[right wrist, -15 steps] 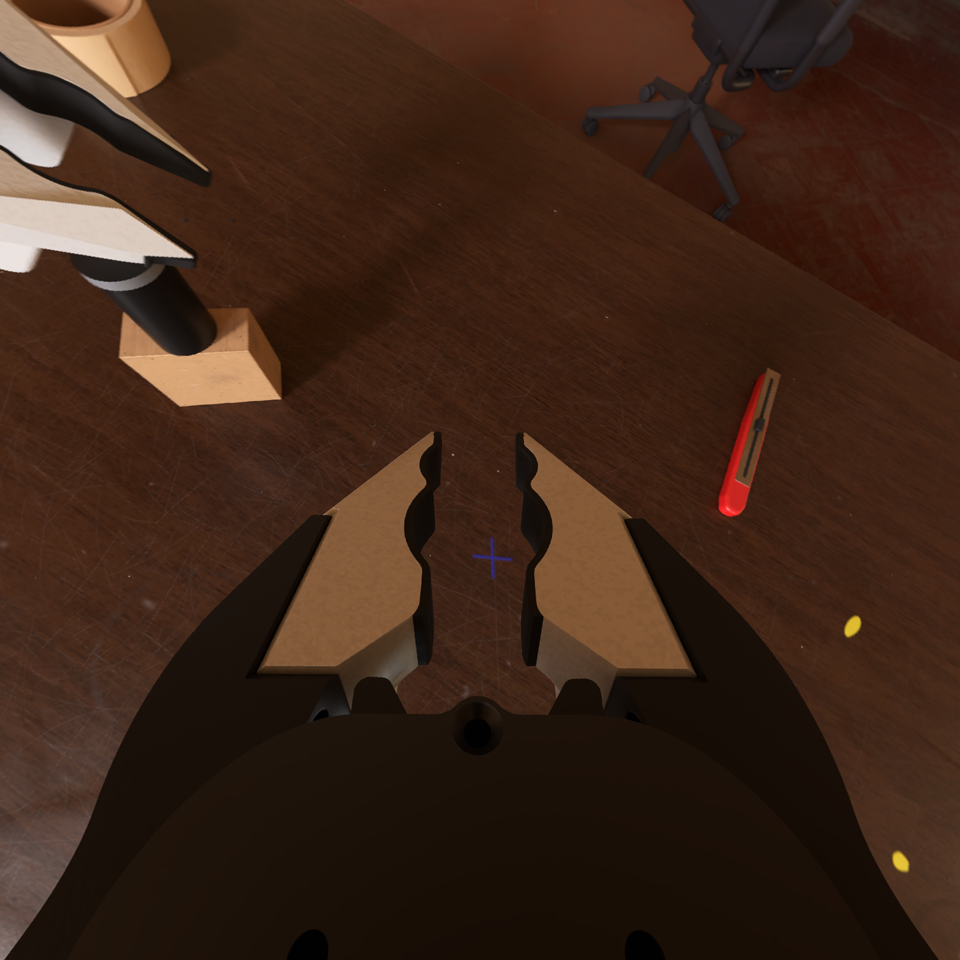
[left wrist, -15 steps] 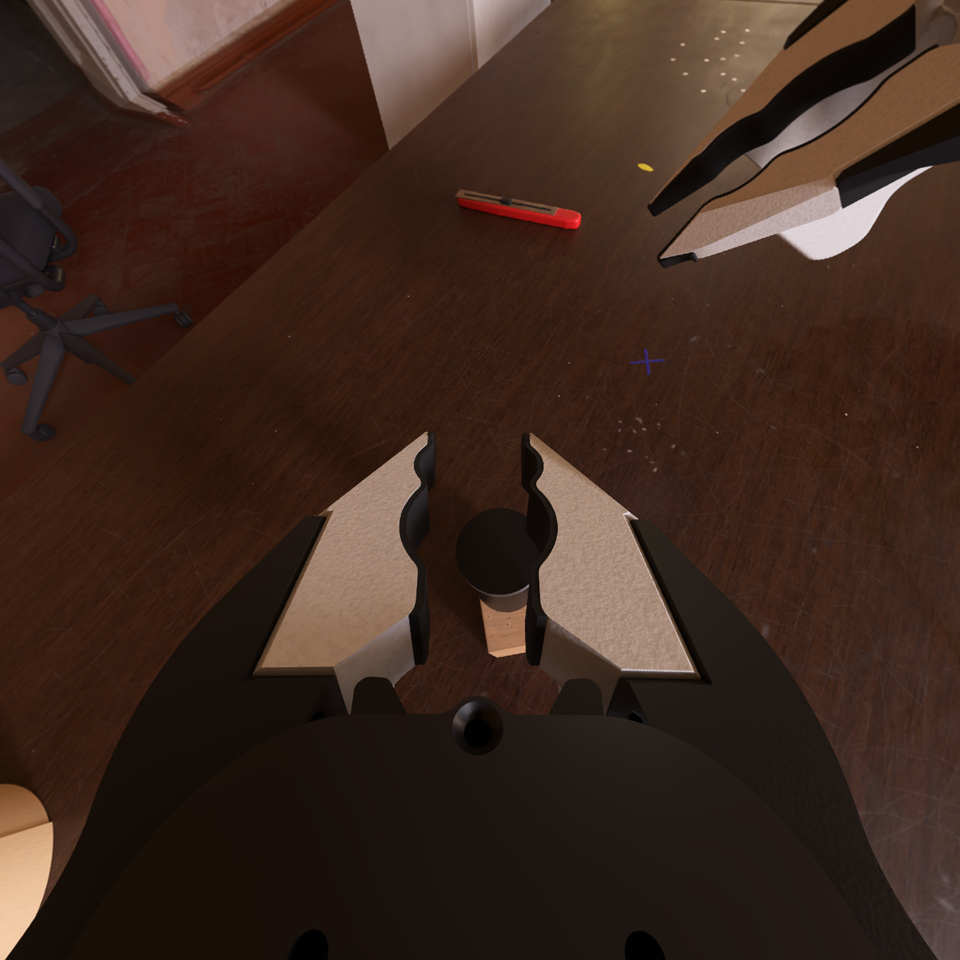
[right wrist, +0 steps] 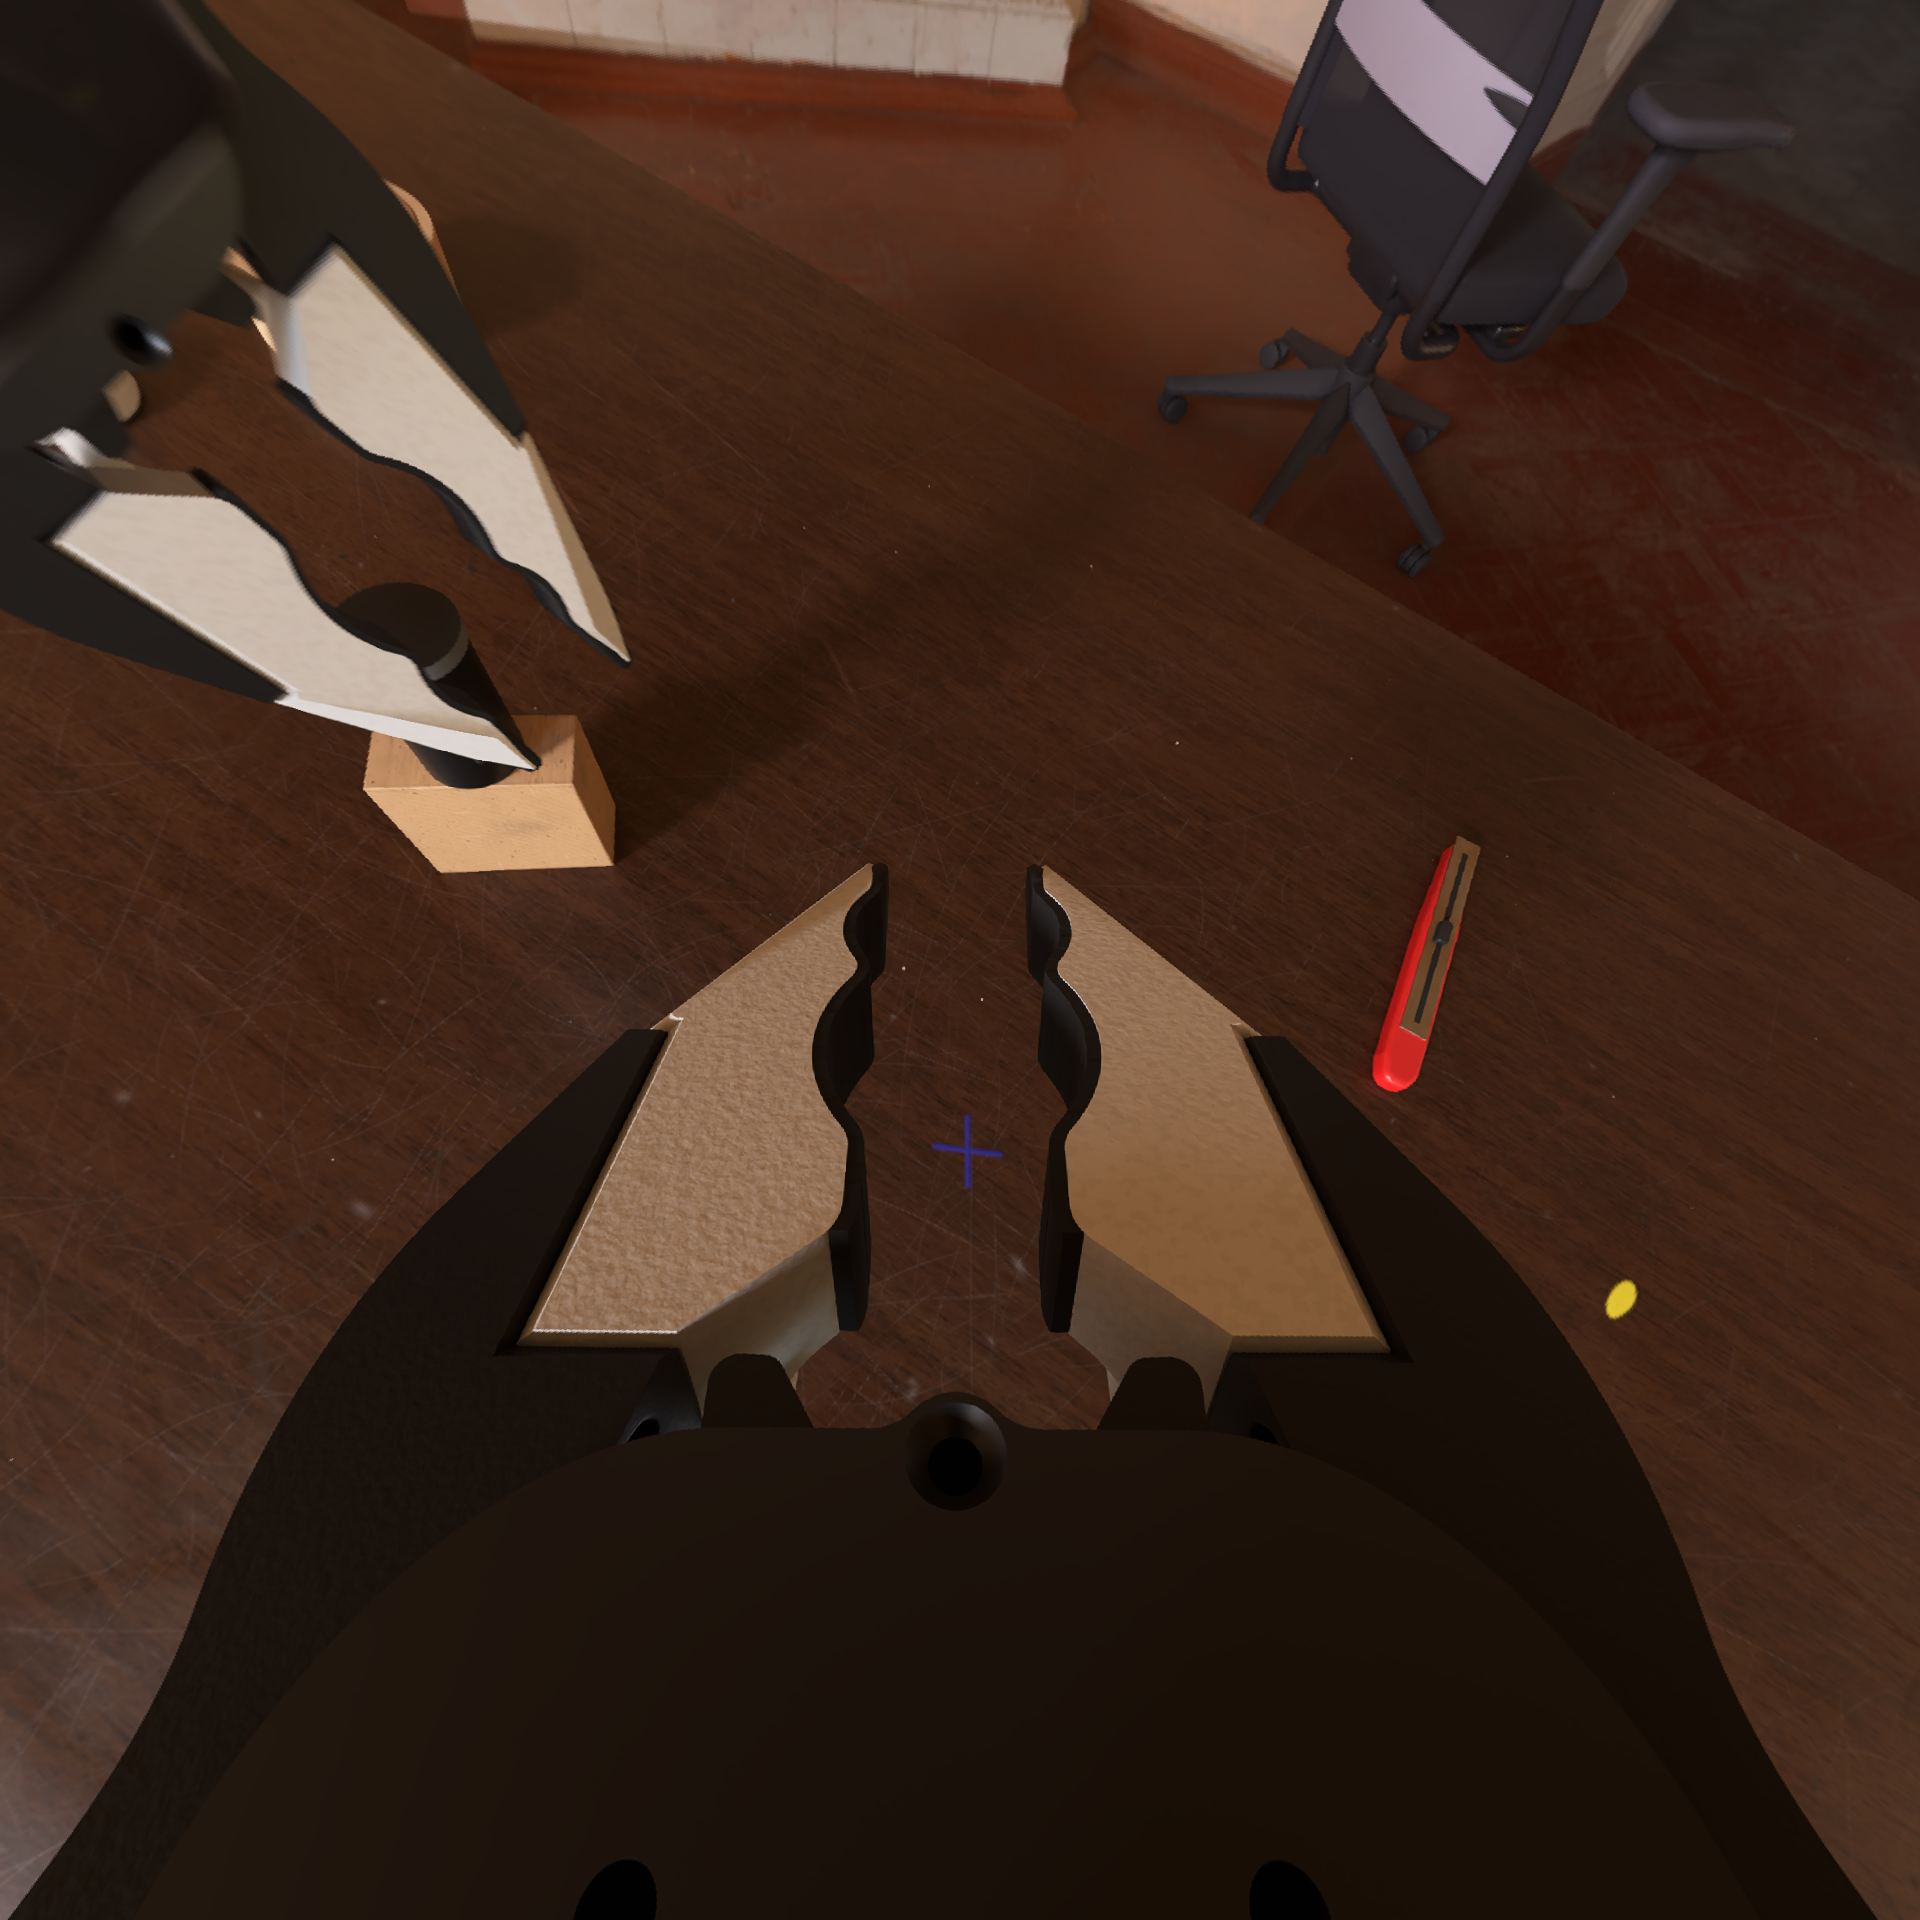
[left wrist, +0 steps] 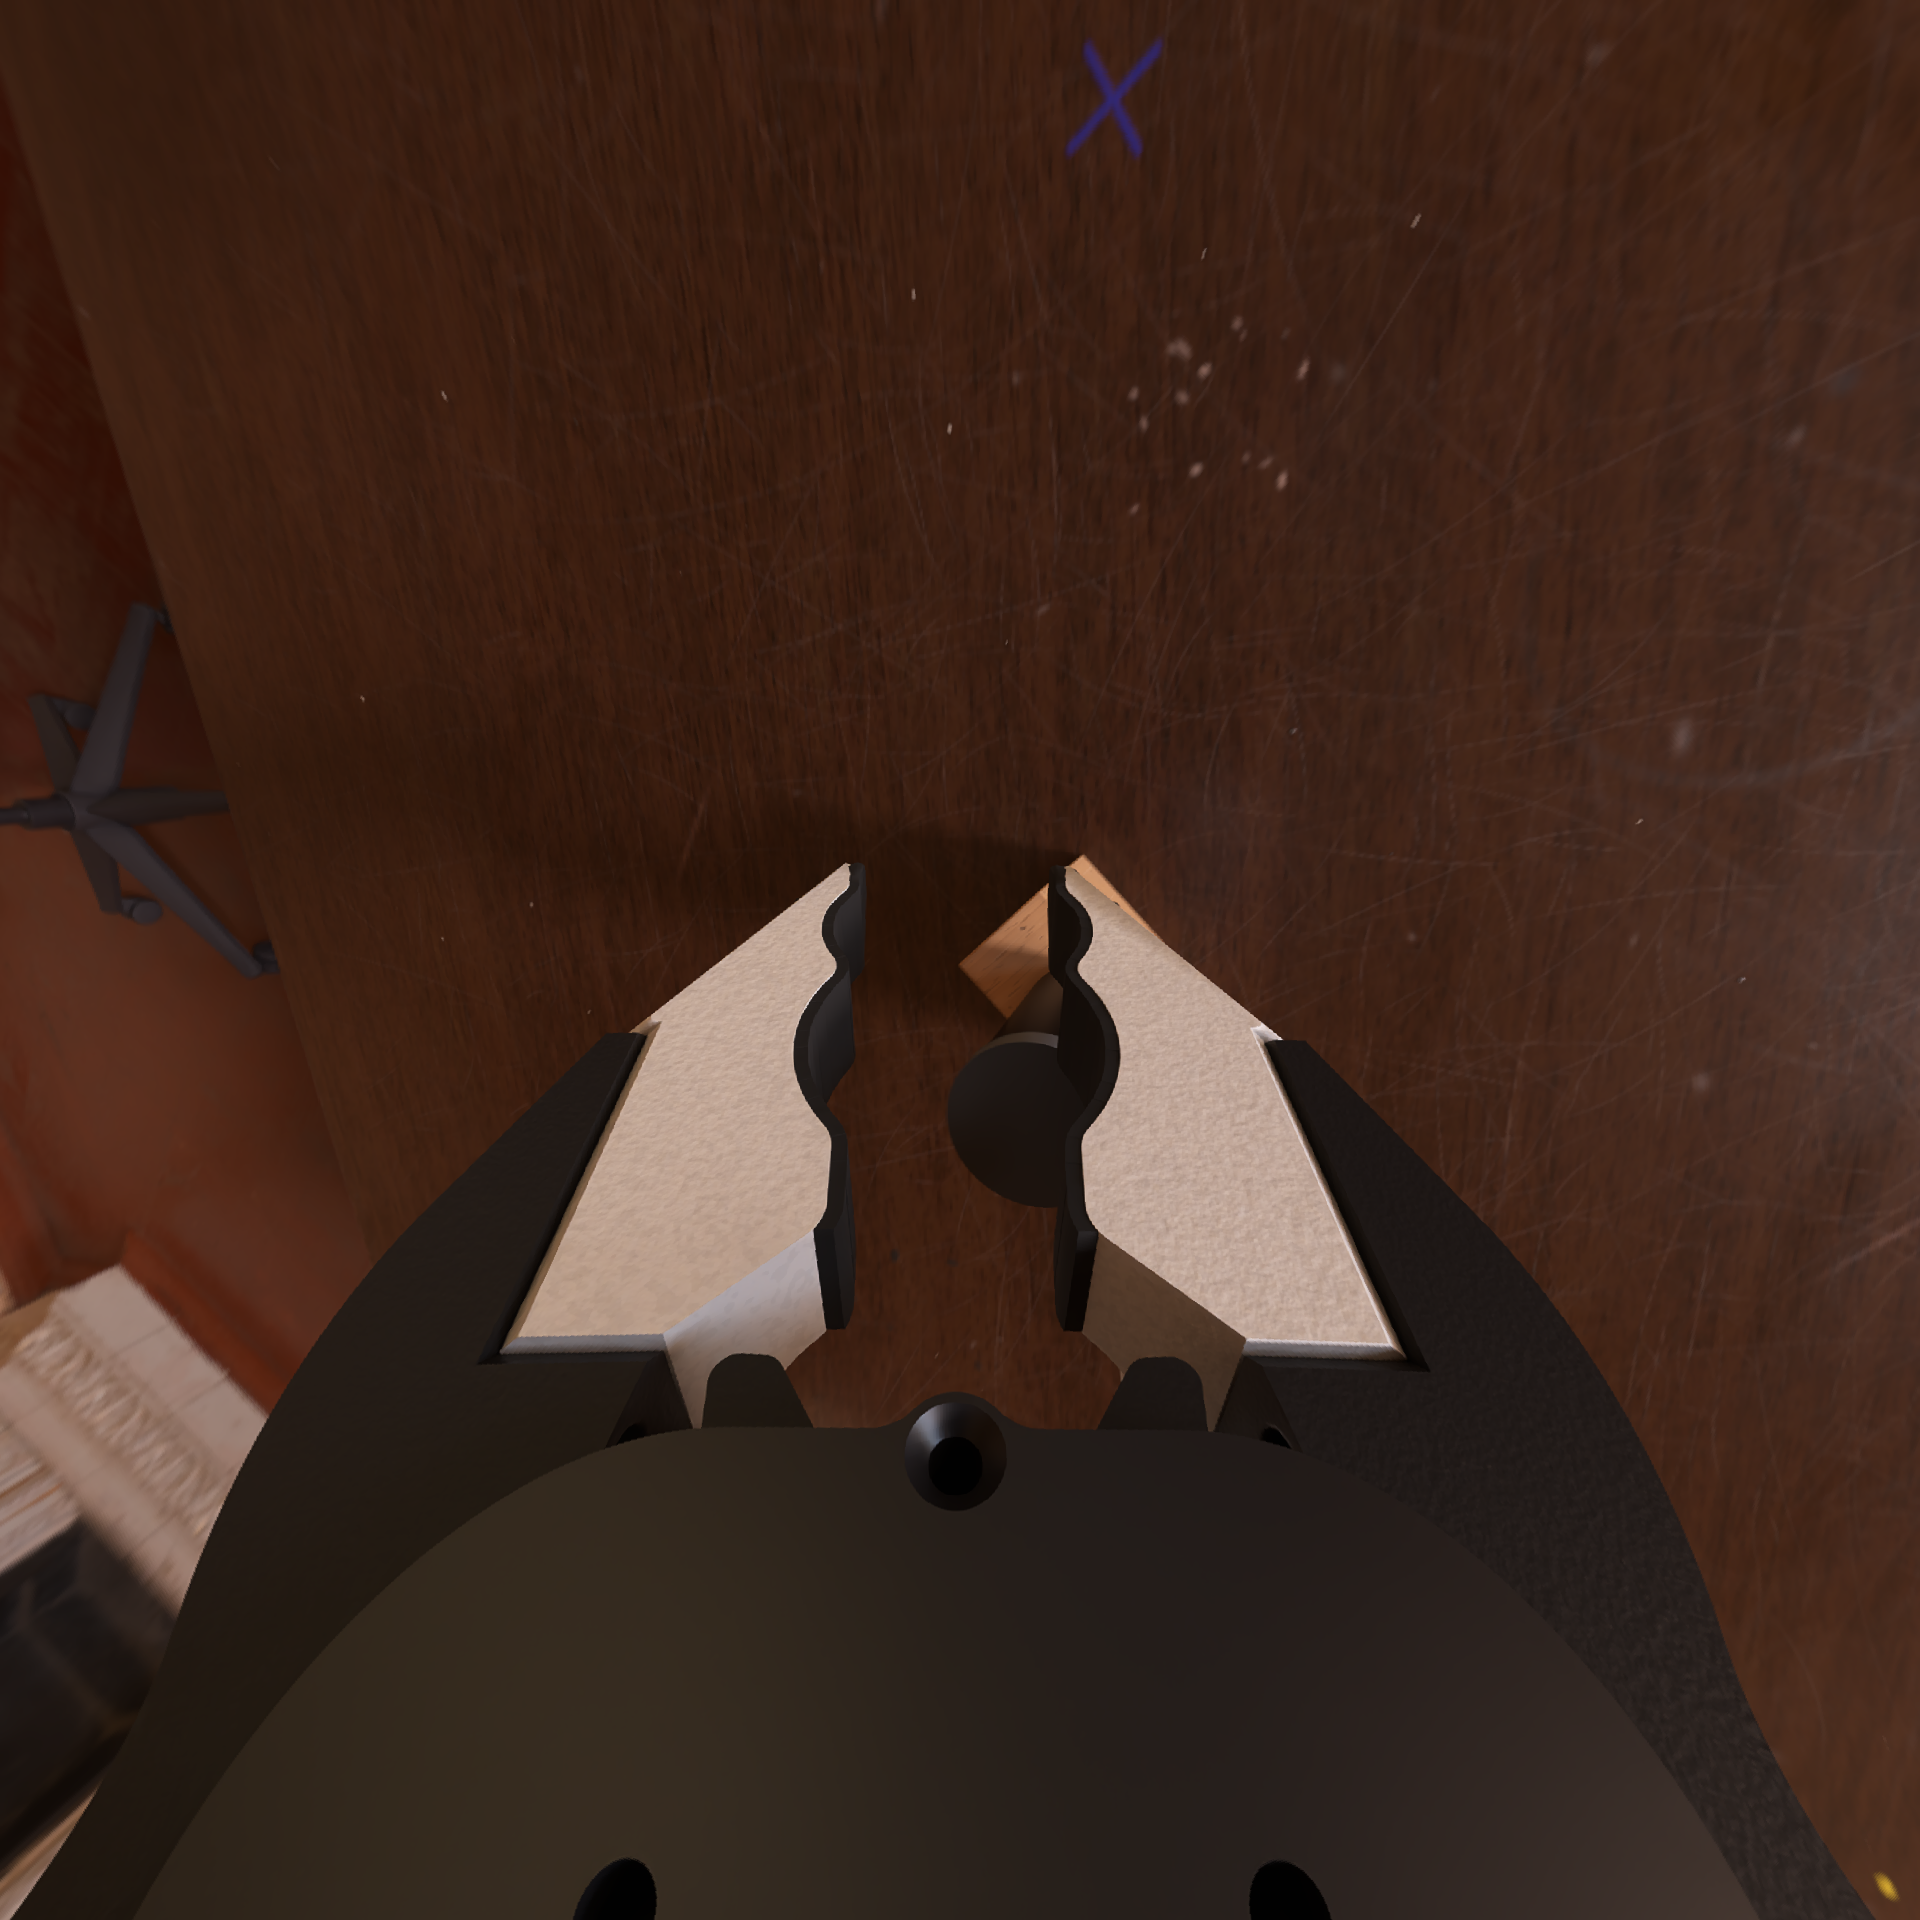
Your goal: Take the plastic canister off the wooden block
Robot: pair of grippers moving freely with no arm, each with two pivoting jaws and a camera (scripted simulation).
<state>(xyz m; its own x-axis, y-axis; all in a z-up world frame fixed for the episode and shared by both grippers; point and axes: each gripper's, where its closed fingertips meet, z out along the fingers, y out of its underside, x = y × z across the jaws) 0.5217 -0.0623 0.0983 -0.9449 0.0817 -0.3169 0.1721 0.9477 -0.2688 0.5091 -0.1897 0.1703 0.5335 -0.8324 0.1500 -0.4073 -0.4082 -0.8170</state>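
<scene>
Standing on the block (right wrist: 499, 810) on the bench (right wrist: 935, 675): canister (right wrist: 442, 665), ungrasped, against one finger of the spread left tongs (left wrist: 954, 883) straddling it; right tongs (right wrist: 956, 883) released, idle nearby.

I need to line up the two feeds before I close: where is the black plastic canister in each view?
Left wrist view: plastic canister at centre, against the left claw's right-hand finger.
Right wrist view: canister at far left, upright on the wooden block, between the far claw's fingers.
Shared landmark: the blue cross on the table.
</scene>
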